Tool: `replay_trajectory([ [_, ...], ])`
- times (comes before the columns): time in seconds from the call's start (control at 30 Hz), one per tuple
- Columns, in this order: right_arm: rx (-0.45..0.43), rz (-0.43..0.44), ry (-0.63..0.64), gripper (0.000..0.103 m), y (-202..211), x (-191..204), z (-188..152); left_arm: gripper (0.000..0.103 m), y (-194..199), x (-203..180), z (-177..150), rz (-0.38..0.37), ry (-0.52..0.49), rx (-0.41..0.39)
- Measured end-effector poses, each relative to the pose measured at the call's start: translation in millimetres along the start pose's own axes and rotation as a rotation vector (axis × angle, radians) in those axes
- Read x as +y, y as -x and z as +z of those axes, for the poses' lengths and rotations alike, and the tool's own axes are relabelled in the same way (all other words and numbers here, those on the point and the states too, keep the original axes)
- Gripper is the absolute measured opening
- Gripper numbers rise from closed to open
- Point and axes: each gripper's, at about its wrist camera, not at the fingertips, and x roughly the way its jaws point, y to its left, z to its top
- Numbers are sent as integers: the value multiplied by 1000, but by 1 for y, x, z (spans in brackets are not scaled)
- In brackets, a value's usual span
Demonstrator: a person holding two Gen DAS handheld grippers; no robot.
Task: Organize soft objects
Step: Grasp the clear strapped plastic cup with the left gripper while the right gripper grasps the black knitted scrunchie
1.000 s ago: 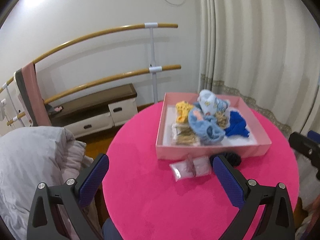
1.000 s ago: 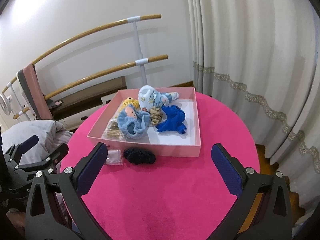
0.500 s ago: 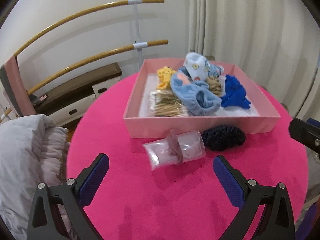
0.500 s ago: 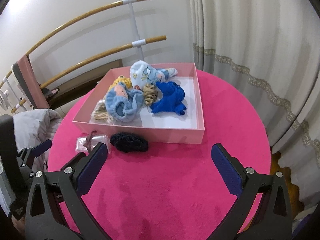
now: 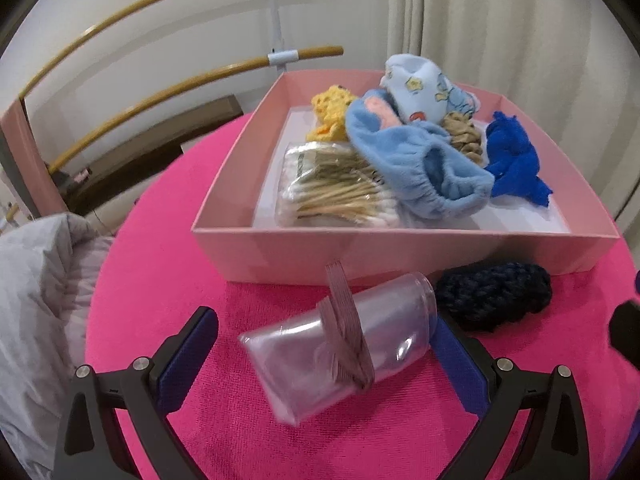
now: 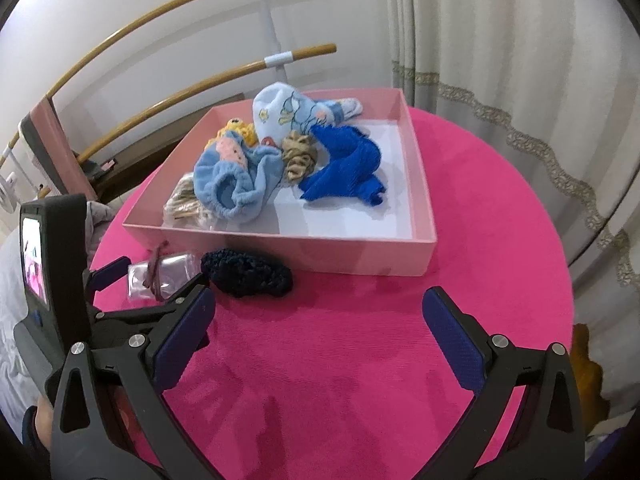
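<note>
Lying on its side on the round table w/ bright pink cloth (image 5: 168, 264), the clear plastic pouch w/ a mauve band around it (image 5: 340, 344) is between the two blue-padded fingers of the left gripper (image 5: 320, 356); jaws are wide apart, one pad on each side of the pouch, the right pad looks very close to it but I cannot tell if it touches. Just right of the pouch is the dark navy knitted piece (image 5: 494, 294), touching or almost touching it, near the front wall of the shallow pink cardboard box (image 5: 256, 252). Inside the box: a clear bag of cotton swabs (image 5: 336, 192) at near left, light blue fleece item (image 5: 420, 164) in the middle, royal blue cloth (image 5: 514, 160) at right, yellow crochet piece (image 5: 330, 116) and printed pale blue sock (image 5: 420, 88) at far side, a beige scrunchie (image 6: 298, 156) between them. The right gripper (image 6: 320, 336) hangs over bare pink cloth, jaws spread, holding nothing.
</note>
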Motion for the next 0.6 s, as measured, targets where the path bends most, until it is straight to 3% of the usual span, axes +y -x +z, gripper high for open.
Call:
replay_trajectory([
  [0.23,48,53,-5,103,-25,13,-1,72,-6,12,3,-45,0,2],
  [0.47,85,87,-14,102,-49,28,0,69,13,31,-9,-33,18,-5],
  [0.6,97,93,-14,95,-63,37,0,69,19,38,-15,-11,22,-5],
])
